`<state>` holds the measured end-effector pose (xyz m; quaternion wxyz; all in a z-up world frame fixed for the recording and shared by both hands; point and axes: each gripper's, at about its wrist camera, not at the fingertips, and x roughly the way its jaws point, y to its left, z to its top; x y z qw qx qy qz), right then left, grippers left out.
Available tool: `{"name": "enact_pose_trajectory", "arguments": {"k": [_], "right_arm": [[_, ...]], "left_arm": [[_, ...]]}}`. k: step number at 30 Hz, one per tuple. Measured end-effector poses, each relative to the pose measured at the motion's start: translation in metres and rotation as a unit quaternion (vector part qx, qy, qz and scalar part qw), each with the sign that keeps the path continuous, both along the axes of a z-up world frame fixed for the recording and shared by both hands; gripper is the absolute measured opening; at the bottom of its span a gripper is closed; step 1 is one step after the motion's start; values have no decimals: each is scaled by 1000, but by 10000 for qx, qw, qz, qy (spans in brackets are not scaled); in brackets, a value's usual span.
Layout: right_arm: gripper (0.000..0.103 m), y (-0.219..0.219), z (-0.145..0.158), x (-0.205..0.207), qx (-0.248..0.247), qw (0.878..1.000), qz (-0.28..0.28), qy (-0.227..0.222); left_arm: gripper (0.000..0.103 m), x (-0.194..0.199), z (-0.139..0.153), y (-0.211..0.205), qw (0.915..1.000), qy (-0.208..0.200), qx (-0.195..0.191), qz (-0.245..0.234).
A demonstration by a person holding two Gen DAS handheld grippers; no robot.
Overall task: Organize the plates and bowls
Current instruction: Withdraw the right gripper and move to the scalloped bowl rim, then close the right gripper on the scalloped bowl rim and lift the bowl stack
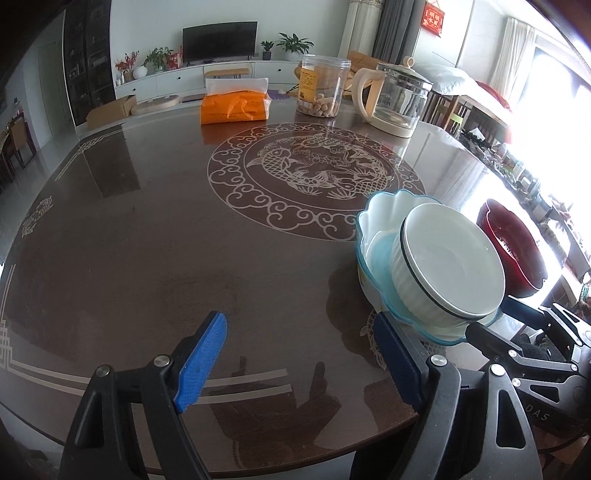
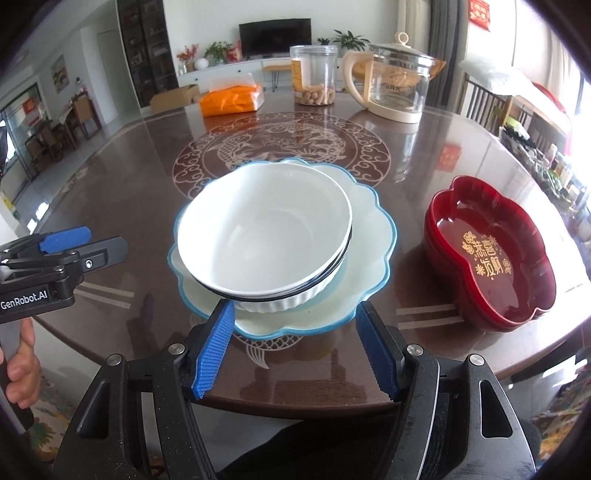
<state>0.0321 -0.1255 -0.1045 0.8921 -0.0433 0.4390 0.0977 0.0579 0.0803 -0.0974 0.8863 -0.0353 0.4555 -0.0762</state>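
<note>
A big brown table (image 2: 122, 177) with a fish picture stands in a living room with a TV (image 2: 274, 36). A white bowl (image 2: 266, 236) sits tilted in a blue-edged plate (image 2: 373, 236); red dishes (image 2: 491, 254) sit beside it. The jar (image 2: 314, 75) holds a few snacks. The left gripper (image 1: 295, 358) and right gripper (image 2: 295, 347) are spread wide, holding nothing.

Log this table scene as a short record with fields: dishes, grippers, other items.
stack: white ribbed bowl sitting tilted in blue-rimmed scalloped plate
red dishes: red lobed dishes nested, right of the stack
left gripper: open, empty
right gripper: open, at plate's near edge
far side: orange tissue pack, snack jar, glass kettle
surface: dark table
</note>
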Motion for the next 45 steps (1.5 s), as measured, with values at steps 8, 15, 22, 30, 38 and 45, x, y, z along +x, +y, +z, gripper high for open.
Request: {"name": "enact_pose_trajectory", "arguments": {"k": [8,15,22,30,38,45], "right_arm": [[72,-1,-2,11,-153,9997,-201,-59],[71,-36,15,-1,513,9968,-611,-14],[71,-75,20,3,828,9903,-1109,-138],[53,-83,10,20,1156,9869,-1125,57],[45,-85,-7,46,1395,9835,-1053,465],[30,-84,-10,65,1211,9863,-975,542]], "left_arm": [[82,0,-5,-6,9999,51,-17,-131],[81,6,1,0,9978,95,-624,-225],[79,23,-2,-23,9949,142,-835,-552],[54,23,-9,-24,9936,250,-924,-603],[36,35,-22,-34,9943,331,-822,-587],[25,41,-26,-42,9948,326,-787,-566]]}}
